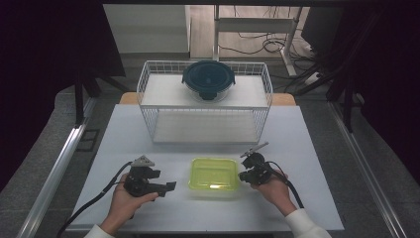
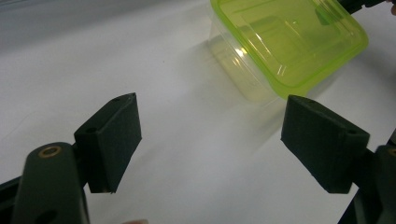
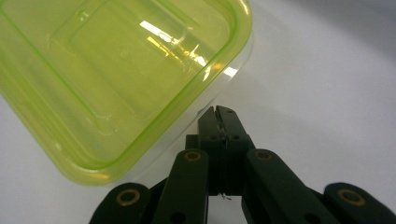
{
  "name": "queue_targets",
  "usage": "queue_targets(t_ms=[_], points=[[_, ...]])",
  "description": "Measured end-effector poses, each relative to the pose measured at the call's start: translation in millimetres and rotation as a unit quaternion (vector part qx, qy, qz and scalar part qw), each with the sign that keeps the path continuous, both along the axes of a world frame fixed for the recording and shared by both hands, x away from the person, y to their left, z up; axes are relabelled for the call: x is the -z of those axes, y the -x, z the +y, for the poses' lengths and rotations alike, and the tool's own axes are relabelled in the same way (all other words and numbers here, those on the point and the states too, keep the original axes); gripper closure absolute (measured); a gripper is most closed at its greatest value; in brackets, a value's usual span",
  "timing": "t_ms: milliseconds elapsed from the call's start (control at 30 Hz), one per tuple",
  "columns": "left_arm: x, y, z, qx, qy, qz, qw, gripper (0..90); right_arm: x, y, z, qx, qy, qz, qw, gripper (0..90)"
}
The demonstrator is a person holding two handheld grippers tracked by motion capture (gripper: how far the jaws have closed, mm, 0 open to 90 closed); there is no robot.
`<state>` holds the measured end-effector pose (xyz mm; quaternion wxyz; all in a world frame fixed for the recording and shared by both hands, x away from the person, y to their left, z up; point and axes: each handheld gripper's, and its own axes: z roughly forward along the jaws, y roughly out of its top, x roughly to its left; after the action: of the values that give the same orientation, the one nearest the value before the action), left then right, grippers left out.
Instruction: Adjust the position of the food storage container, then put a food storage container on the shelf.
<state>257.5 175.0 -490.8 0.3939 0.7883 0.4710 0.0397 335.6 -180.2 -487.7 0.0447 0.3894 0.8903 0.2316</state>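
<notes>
— Where is the container you are working on?

— The clear container with the yellow-green lid [image 1: 213, 174] sits on the white table [image 1: 307, 148], near the front edge and about midway between my two claws. Its lid is on. In the left gripper view it [image 2: 285, 42] lies ahead of the jaws, a little to the right.

— And your left claw?

— My left gripper [image 1: 171, 187] is released: both black jaws stand wide apart with bare table between them. It sits to the left of the container, near it but apart, pointing toward it.

— The right one?

— My right gripper [image 1: 242, 176] is clenched, jaws pressed flat together on nothing. In the right gripper view its tip [image 3: 218, 112] sits just beside the container's right side, right under the lid's rim [image 3: 205, 79]; whether it touches the wall I cannot tell.

— Anything else on the table?

— At the far side stands a white wire basket shelf [image 1: 148, 89], and on its top level rests a round glass container with a dark blue lid [image 1: 208, 79].
</notes>
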Motion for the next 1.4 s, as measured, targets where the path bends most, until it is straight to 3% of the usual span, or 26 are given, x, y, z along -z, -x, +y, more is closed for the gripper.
queue_targets(t_ms=[300,500,667,733,767,833,900,933,967,1100,1267,1400], points=[[-0.2,0.4,0.4,-0.002,-0.003,0.000,1.0000,19.4,-0.2,-4.6,-0.8,0.008,-0.008,-0.005,0.9999,88.6],[-0.6,0.8,0.9,-0.002,-0.001,-0.002,1.0000,19.4,-10.1,3.0,-26.0,0.040,-0.048,-0.029,0.9976,88.6],[-0.7,0.1,1.0,-0.005,-0.001,-0.003,1.0000,19.4,-20.3,13.2,-44.8,0.065,-0.099,-0.046,0.9919,87.1],[-0.6,0.2,1.1,-0.006,-0.002,-0.004,1.0000,19.4,-20.7,14.9,-48.8,0.066,-0.121,-0.044,0.9895,79.7],[-0.7,0.4,1.2,-0.007,-0.001,-0.004,1.0000,19.4,-20.2,15.2,-50.1,0.066,-0.135,-0.042,0.9878,68.6],[-2.1,0.8,1.6,-0.008,0.012,-0.003,0.9999,19.4,-18.8,13.2,-53.2,0.080,-0.168,-0.031,0.9820,48.4],[-4.3,1.4,2.0,-0.011,0.027,-0.005,0.9996,19.5,-18.6,10.9,-56.1,0.095,-0.203,-0.017,0.9744,37.6],[-4.9,1.3,2.2,-0.012,0.029,-0.008,0.9995,19.6,-18.9,10.7,-57.2,0.102,-0.215,-0.022,0.9710,33.3],[-5.1,0.9,2.8,-0.013,0.029,-0.010,0.9994,19.6,-19.8,11.0,-58.1,0.107,-0.218,-0.028,0.9697,30.4],[-3.8,-1.7,3.4,-0.014,0.028,-0.011,0.9995,19.9,-21.3,15.1,-61.2,0.112,-0.208,-0.049,0.9704,27.2],[-4.5,-0.7,3.5,-0.013,0.029,-0.016,0.9993,20.5,-19.4,17.2,-62.3,0.105,-0.200,-0.040,0.9733,24.8],[-6.9,-1.3,4.9,-0.016,0.047,-0.018,0.9986,21.6,-20.8,18.3,-61.1,0.098,-0.204,-0.035,0.9735,24.8]])
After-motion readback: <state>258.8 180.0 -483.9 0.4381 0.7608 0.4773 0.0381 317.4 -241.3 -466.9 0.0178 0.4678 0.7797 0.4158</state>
